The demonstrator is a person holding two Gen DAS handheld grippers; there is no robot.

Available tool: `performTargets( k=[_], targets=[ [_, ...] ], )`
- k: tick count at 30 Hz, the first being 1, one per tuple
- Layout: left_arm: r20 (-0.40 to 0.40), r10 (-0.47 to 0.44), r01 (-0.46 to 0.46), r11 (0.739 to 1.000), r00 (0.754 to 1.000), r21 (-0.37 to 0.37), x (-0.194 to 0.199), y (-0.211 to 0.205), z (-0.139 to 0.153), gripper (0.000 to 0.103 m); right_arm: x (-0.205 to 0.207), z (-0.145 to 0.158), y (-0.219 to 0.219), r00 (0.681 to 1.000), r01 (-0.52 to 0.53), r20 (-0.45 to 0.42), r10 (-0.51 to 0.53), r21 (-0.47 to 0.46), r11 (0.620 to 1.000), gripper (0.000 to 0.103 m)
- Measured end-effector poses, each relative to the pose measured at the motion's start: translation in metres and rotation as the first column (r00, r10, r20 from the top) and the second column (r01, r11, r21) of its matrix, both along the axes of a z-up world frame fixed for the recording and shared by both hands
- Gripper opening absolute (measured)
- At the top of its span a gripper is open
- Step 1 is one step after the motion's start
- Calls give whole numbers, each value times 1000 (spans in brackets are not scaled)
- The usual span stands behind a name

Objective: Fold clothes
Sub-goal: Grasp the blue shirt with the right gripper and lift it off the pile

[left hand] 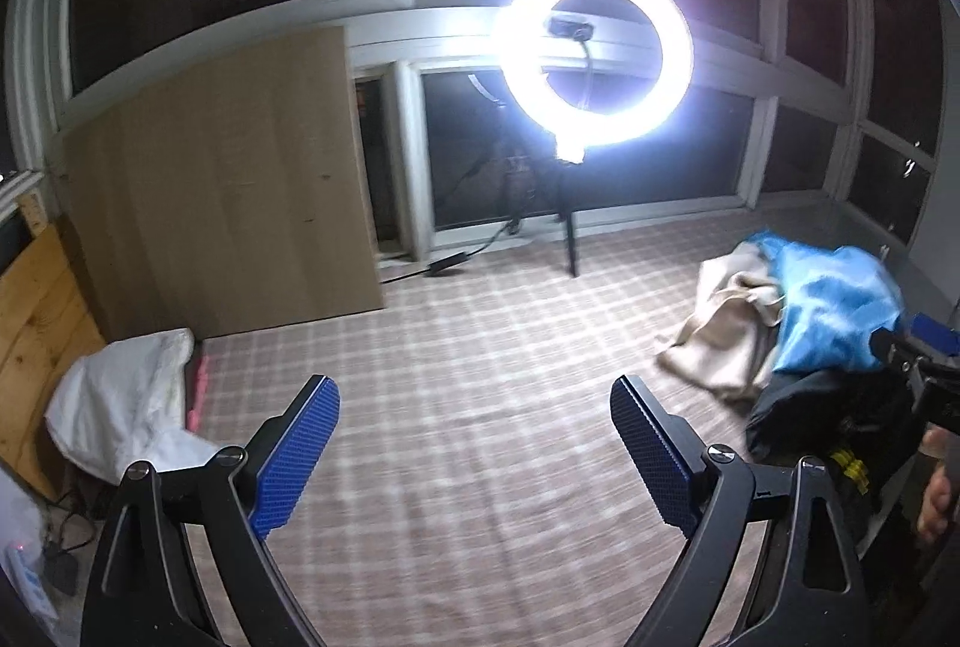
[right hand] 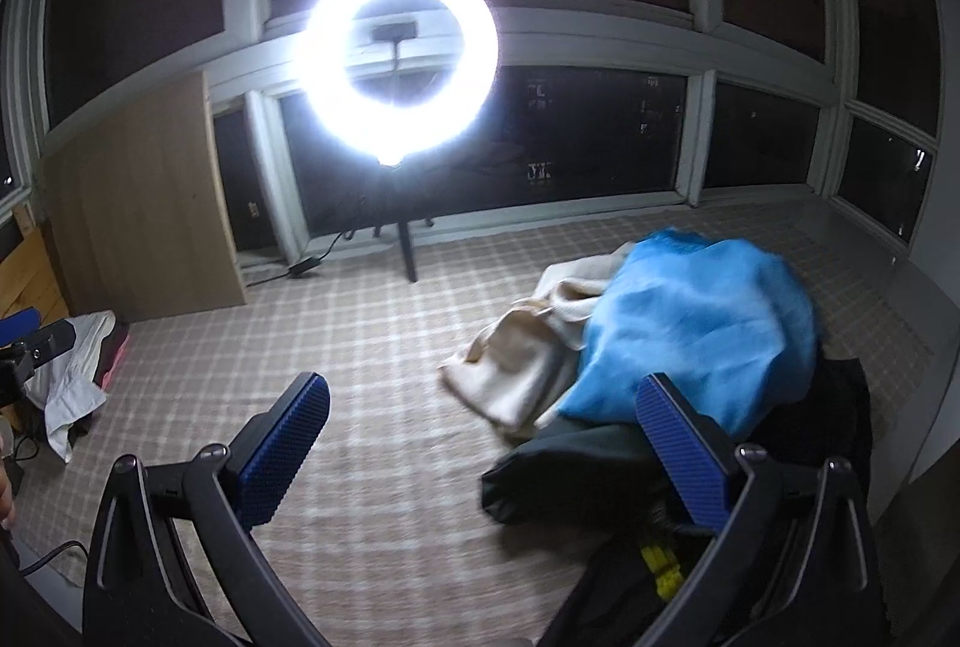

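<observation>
A ring light (left hand: 600, 56) is glaring straight ahead of the left claw (left hand: 474, 458), standing on a dark tripod (left hand: 569, 227) with a small camera (left hand: 569, 28) sitting inside the ring. A power adapter (left hand: 447, 263) is lying by the tripod's foot. Ahead to the claw's left, a tan board (left hand: 228, 185) is leaning against the dark windows (left hand: 588, 149). A plaid sheet (left hand: 468, 377) is spreading beneath the claw.
</observation>
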State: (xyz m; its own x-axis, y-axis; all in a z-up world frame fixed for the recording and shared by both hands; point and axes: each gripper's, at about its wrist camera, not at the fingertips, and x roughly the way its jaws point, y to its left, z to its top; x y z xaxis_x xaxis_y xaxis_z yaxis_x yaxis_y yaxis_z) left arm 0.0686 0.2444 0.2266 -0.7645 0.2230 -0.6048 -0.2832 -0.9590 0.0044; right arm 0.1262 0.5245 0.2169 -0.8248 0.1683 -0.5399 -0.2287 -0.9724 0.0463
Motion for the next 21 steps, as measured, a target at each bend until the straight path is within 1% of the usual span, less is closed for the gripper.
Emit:
performTargets(
  k=[3,5,8,11,15,17,19,21],
  targets=[
    [19,-19,19,1000,1000,12,-10,14,1,92,3,3,29,1000,25,-16,-26,-19,999,103],
    [25,-33,33,999,999,21,-17,20,1,92,4,3,52,998,60,-18,-60,-12,998,103],
    [42,-49,48,998,998,42,-32,29,1,92,5,0,87,991,131,-10,-131,11,991,103],
    [60,-65,61,996,996,62,-46,36,1,92,1,-3,120,986,168,10,-168,4,986,103],
    [74,-83,77,993,994,86,-67,51,-1,92,-18,-16,162,979,199,55,-198,-8,980,103],
    [88,-100,92,992,991,91,-77,61,-5,92,-37,-27,182,975,204,89,-202,-17,979,103],
    [104,-121,111,989,987,93,-88,72,-11,92,-61,-42,196,974,180,147,-173,-36,983,103],
    [126,-145,137,988,981,77,-100,86,-19,92,-83,-56,202,970,158,197,-143,-58,986,103]
  ],
)
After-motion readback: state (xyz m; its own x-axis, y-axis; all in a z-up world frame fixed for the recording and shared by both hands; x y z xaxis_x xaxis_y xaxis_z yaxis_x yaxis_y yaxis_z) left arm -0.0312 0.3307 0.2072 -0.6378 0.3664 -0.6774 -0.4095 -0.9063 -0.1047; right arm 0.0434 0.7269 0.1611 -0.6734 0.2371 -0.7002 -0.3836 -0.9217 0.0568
